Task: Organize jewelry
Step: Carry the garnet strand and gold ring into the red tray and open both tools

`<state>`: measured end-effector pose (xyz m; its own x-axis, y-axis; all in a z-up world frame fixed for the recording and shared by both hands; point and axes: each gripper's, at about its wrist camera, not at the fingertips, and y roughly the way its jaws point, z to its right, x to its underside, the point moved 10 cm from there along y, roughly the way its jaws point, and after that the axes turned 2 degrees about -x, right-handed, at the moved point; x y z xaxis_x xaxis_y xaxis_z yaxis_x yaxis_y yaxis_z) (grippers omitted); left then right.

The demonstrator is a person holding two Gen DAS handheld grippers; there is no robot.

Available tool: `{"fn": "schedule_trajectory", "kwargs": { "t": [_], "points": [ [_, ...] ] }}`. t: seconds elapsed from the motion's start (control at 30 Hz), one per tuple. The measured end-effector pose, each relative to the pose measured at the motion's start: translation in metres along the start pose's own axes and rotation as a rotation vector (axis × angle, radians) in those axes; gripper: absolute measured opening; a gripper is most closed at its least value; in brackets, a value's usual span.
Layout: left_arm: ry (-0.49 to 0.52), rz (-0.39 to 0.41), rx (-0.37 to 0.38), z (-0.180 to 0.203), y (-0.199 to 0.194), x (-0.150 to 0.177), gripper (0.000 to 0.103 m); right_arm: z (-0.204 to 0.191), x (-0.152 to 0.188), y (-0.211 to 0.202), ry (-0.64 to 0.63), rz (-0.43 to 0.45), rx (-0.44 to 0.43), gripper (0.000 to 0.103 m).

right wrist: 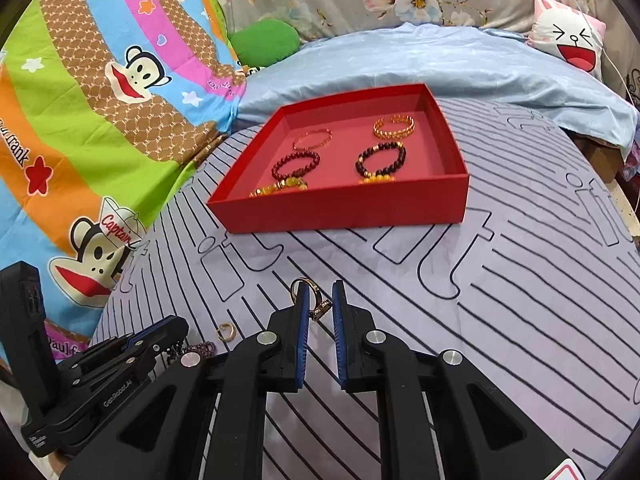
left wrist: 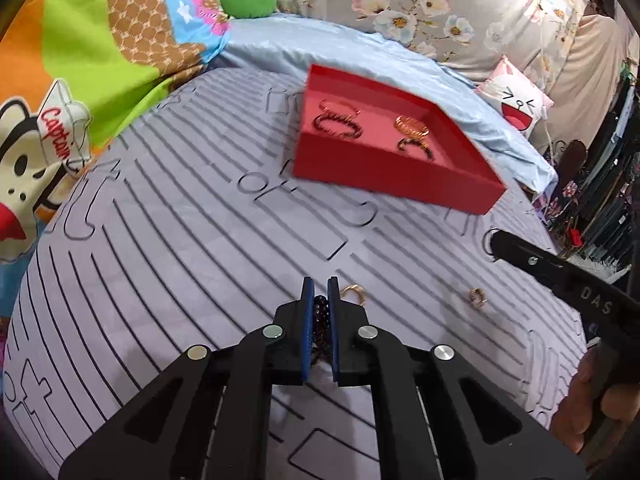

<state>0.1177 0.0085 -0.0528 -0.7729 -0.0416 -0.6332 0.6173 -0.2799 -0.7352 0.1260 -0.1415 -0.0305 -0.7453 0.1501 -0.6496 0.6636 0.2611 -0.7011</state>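
Observation:
A red tray (right wrist: 344, 210) sits on the striped grey sheet and holds several bracelets: a thin gold one (right wrist: 313, 139), a gold chain one (right wrist: 394, 127) and two dark beaded ones (right wrist: 296, 164) (right wrist: 381, 158). It also shows in the left wrist view (left wrist: 384, 172). My left gripper (left wrist: 321, 286) is shut on a dark beaded bracelet (left wrist: 322, 320), low over the sheet. My right gripper (right wrist: 320, 292) is slightly open over a gold ring (right wrist: 306, 286) and a small gold ring (right wrist: 321, 312); whether it grips them is unclear.
Two small gold rings (left wrist: 353, 292) (left wrist: 477, 298) lie on the sheet by the left gripper. A cartoon-print quilt (right wrist: 100, 120) lies at the left, a blue cover (right wrist: 440, 68) and a white face pillow (right wrist: 572, 40) behind the tray.

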Motion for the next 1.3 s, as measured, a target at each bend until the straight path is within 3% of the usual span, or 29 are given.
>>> {"fn": "schedule_trajectory", "kwargs": {
  "t": [0.17,0.43,0.7,1.03,1.3],
  "points": [
    [0.017,0.023,0.036,0.017,-0.01,-0.024,0.006,-0.001,-0.023,-0.009,-0.01,0.035,-0.005,0.011],
    [0.085,0.124,0.09,0.052,-0.018,-0.106,0.006,0.007,-0.082,-0.009,-0.027,0.084,-0.017,0.011],
    [0.12,0.165,0.11,0.078,0.026,-0.195,0.006,0.029,-0.152,0.031,-0.024,0.075,-0.001,0.011],
    [0.125,0.073,0.103,0.082,0.114,-0.23,0.006,0.056,-0.179,0.106,0.024,-0.031,0.006,0.011],
    [0.112,0.041,0.081,0.076,0.146,-0.231,0.007,0.066,-0.18,0.14,0.046,-0.087,0.016,0.012]
  ]
}}
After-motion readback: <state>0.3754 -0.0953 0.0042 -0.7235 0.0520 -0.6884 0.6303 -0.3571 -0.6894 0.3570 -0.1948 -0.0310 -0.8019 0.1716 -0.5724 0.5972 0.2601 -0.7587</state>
